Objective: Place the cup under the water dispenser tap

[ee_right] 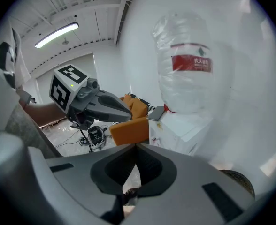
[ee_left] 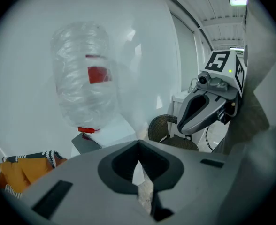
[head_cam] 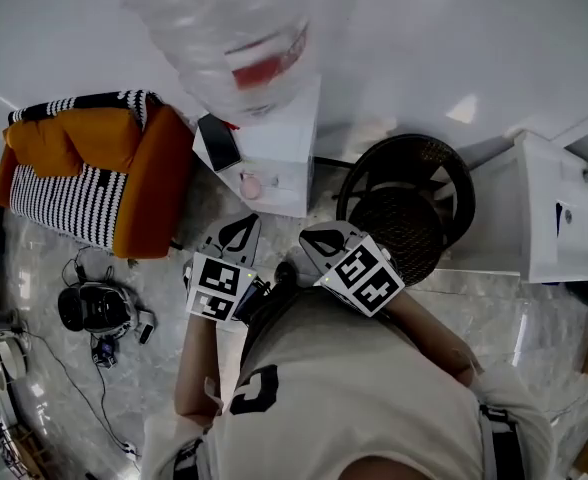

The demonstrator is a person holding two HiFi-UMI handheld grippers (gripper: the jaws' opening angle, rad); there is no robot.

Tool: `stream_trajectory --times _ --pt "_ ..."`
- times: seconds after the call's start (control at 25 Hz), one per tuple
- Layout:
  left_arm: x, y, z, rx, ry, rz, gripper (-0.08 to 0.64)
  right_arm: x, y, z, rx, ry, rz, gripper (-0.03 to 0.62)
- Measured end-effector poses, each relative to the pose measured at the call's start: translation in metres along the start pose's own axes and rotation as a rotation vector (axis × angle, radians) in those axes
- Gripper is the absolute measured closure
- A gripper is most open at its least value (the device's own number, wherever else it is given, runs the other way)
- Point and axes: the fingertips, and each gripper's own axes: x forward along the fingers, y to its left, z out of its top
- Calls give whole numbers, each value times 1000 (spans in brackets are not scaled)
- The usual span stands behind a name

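— Jaws?
— Left gripper [head_cam: 238, 234] and right gripper [head_cam: 323, 240]: both pressed together, empty.
— The cup [head_cam: 251, 184]?
— Seemingly that pink shape on the water dispenser [head_cam: 286, 133] front, twelve o'clock of both. Closed jaws could knock it over.

Looks like an office or lab lounge corner, not a home: white water dispenser [head_cam: 279, 168] with a big upturned bottle [head_cam: 234, 38], orange armchair [head_cam: 149, 183], dark wicker chair [head_cam: 409, 208], glossy stone floor [head_cam: 554, 308], black gear with loose cables [head_cam: 96, 310] on it, strip light [ee_right: 56, 35] under a panelled ceiling [ee_right: 81, 8].
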Motion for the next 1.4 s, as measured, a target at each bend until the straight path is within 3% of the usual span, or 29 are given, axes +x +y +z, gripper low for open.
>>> stream_trajectory --times 0.4,0.64,0.84,1.04,1.4 --pt "0 -59 22 14 -9 14 503 -42 -12 -30 46 -24 17 566" --pt "-3 -90 32 -1 -27 -10 503 -60 -7 -34 4 -65 66 566" --pt "-1 -112 40 8 -22 19 503 -83 -11 -38 -24 -105 73 566" --pt "1 -133 50 1 -34 53 503 -99 -7 -50 -29 -128 132 566" --pt "-22 -145 36 -90 -4 152 503 -92 24 -69 -15 -103 286 566"
